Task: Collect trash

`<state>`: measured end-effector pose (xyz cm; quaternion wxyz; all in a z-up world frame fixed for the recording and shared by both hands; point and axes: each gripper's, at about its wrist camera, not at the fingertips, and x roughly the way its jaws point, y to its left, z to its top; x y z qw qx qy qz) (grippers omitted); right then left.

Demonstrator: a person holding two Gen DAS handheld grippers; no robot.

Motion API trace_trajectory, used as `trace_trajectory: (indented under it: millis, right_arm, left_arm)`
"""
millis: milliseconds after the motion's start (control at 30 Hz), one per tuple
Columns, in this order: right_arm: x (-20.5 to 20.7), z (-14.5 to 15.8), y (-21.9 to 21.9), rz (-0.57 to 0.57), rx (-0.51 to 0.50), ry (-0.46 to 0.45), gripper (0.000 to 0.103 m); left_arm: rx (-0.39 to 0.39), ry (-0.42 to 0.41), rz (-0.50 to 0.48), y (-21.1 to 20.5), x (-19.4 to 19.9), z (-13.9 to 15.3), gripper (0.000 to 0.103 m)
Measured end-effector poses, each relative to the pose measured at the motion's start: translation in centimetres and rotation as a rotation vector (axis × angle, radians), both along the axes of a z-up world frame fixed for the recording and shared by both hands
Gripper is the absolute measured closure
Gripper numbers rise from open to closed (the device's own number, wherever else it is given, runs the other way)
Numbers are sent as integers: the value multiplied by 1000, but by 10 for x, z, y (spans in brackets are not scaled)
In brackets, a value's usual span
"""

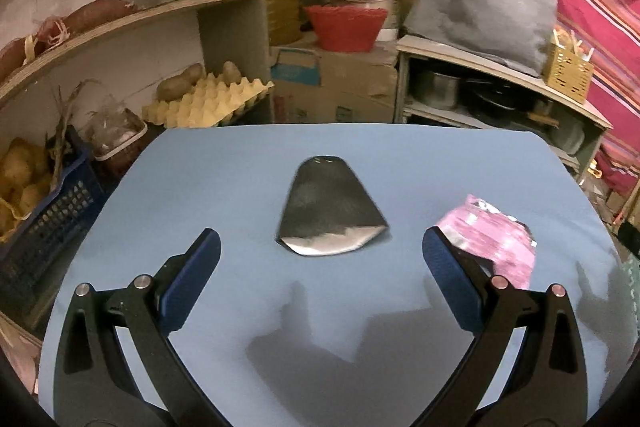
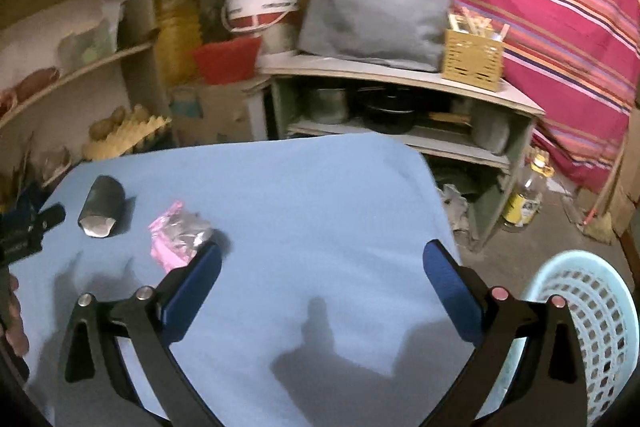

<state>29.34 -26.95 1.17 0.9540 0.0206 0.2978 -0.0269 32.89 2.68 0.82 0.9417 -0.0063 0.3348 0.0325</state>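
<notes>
Left wrist view is showing the left gripper (image 1: 320, 247) standing wide open and empty over the blue table (image 1: 224, 171), with the dark flattened cup (image 1: 330, 211) lying just beyond its fingertips and the pink wrapper (image 1: 494, 239) touching behind its right finger. Right wrist view is showing the right gripper (image 2: 322, 261) gaping fully and holding nothing, bare cloth lying ahead to the far edge. The light blue basket (image 2: 596, 311) is sitting off the table's right edge, and cluttered shelves (image 2: 400, 75) are crowding the far side.
</notes>
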Motion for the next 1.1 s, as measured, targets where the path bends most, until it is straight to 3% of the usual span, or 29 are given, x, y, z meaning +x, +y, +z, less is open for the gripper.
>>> trace_trajectory:
  millis: [200, 333, 567, 767, 867, 900, 1000, 1100]
  right_arm:
    - [21, -12, 28, 59, -9, 53, 4]
    - [33, -18, 38, 82, 8, 90, 4]
    - [51, -30, 59, 113, 22, 141, 5]
    - [67, -35, 80, 138, 83, 162, 4]
    - [75, -42, 92, 148, 81, 180, 5]
    - [77, -44, 97, 149, 74, 184, 4]
    - [84, -49, 105, 151, 61, 197, 5]
    - [92, -56, 110, 143, 41, 219, 5]
  left_arm:
    - [-59, 57, 0, 9, 27, -9, 5]
    - [-44, 54, -14, 4, 46, -4, 5]
    - [14, 118, -26, -3, 86, -19, 5]
    - [-37, 222, -51, 8, 115, -45, 6]
    - [-88, 250, -82, 13, 118, -54, 14]
    - [-102, 255, -90, 14, 118, -55, 22]
    - [-118, 260, -113, 17, 117, -57, 24]
    - [-74, 255, -131, 14, 111, -57, 24]
